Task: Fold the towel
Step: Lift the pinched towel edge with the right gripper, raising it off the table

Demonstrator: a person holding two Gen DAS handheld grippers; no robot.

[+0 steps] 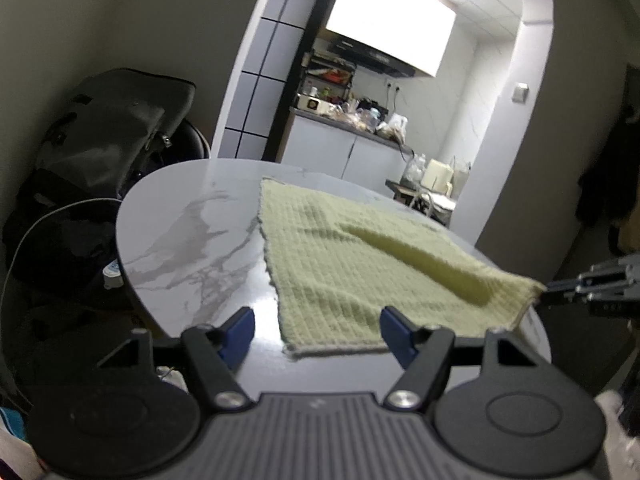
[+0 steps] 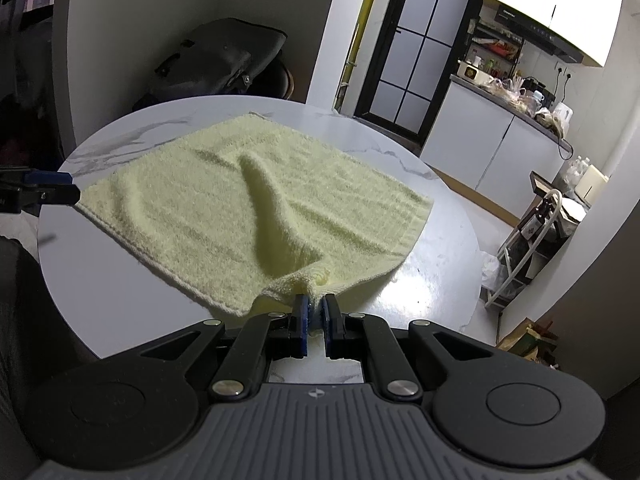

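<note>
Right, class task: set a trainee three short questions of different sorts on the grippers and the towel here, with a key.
1. True or false: the right gripper is shut on a corner of the towel.
2. The left gripper is: A open, B shut on the towel, C out of view.
3. Fill in: the towel lies on a round ____ with a marble pattern.

Key: 1 true; 2 A; 3 table.

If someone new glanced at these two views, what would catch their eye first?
The pale yellow towel spread across the round marble table, with a raised ridge running through its middle. The right gripper pinches its near corner, while the left gripper hangs open at another corner. Behind, a bright kitchen glows.
</note>
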